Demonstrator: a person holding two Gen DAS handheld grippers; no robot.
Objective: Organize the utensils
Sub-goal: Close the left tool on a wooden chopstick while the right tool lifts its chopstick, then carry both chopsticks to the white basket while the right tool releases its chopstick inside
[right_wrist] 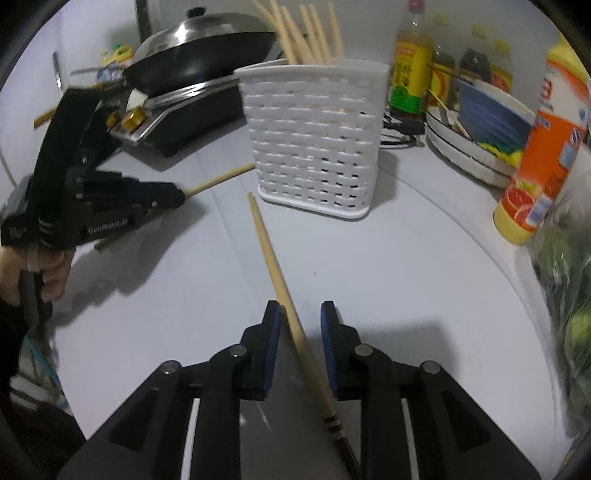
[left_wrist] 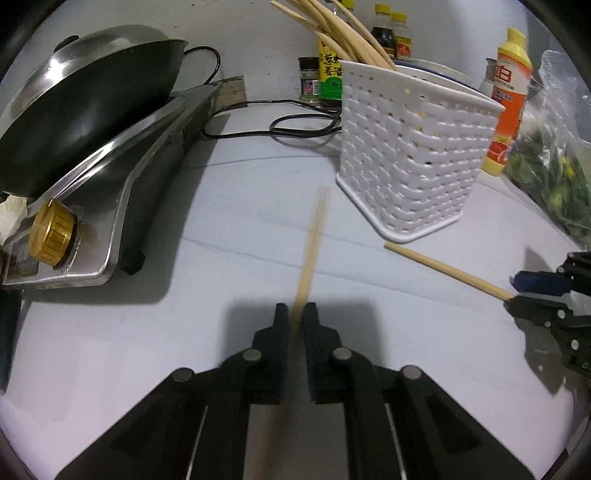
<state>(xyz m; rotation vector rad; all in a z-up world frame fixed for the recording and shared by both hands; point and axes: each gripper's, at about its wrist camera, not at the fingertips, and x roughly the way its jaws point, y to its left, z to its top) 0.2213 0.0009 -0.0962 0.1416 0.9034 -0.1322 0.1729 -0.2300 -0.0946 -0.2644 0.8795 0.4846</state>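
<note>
A white woven basket [left_wrist: 413,147] [right_wrist: 314,144] holds several wooden chopsticks [left_wrist: 347,33] [right_wrist: 306,33] standing up. My left gripper [left_wrist: 295,314] [right_wrist: 177,197] is shut on a wooden chopstick [left_wrist: 312,247] [right_wrist: 221,180] whose tip points toward the basket, held above the counter. A second chopstick [right_wrist: 280,288] [left_wrist: 447,271] lies on the counter between the open jaws of my right gripper [right_wrist: 301,314] [left_wrist: 513,291], with its dark striped end toward me.
A gas stove [left_wrist: 122,192] with a lidded black wok [left_wrist: 92,103] [right_wrist: 207,51] is at the left. Sauce bottles [left_wrist: 330,74] [right_wrist: 410,74], an orange dish-soap bottle [left_wrist: 508,107] [right_wrist: 539,162], stacked plates [right_wrist: 476,147] and bagged greens [left_wrist: 554,158] stand behind and right of the basket.
</note>
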